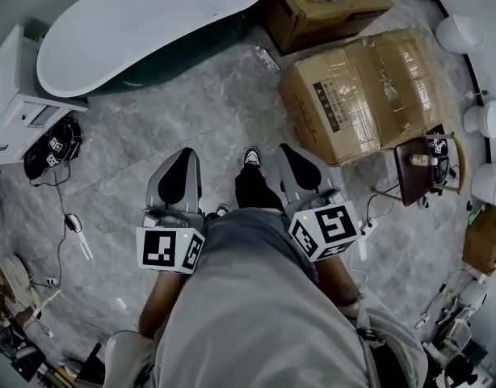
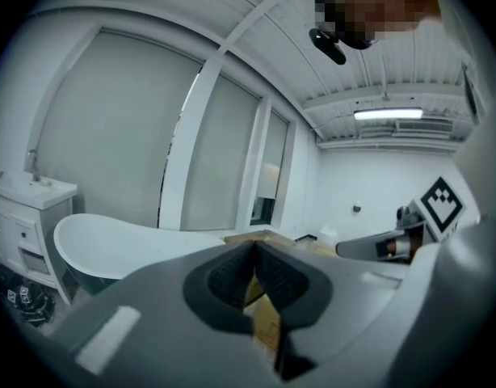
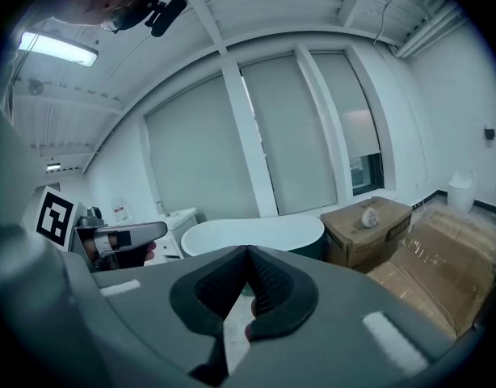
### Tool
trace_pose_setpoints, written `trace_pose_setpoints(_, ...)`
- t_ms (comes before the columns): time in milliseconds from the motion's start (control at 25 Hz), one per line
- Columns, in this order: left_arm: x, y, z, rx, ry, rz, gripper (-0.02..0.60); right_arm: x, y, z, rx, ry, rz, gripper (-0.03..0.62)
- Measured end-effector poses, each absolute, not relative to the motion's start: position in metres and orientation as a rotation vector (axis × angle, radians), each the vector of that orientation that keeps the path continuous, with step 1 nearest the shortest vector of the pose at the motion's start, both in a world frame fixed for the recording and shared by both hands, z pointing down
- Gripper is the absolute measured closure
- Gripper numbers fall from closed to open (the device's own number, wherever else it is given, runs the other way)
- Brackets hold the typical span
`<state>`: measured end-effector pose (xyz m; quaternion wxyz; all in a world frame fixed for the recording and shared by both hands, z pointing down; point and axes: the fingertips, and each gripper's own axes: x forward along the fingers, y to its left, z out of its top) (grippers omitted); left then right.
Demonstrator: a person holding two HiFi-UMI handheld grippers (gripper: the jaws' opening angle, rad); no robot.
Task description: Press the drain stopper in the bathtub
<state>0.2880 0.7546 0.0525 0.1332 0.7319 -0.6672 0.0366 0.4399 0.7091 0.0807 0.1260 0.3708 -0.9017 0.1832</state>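
The white bathtub stands across the floor at the far left in the head view, well away from both grippers; its drain stopper is not visible. My left gripper and right gripper are held side by side at waist height, both shut with nothing between the jaws. In the left gripper view the bathtub lies beyond the closed left gripper. In the right gripper view the bathtub sits straight ahead past the closed right gripper.
Two large cardboard boxes stand right of the tub. A white vanity is at the far left. Cables trail over the grey marble floor. A small brown table and white fixtures line the right.
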Motion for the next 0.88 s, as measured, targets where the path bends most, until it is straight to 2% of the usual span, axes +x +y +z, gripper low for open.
trace_pose_setpoints(440, 0.317, 0.653, 0.045, 2.134, -1.962, 0.113, 0.581, 0.457, 0.606, 0.082, 1.021, -2.671, 0.52, 0.595)
trace_pose_setpoints(880, 0.323, 0.605, 0.042, 2.122, -2.024, 0.125, 0.581, 0.46, 0.547, 0.081, 0.977, -2.689, 0.477, 0.595)
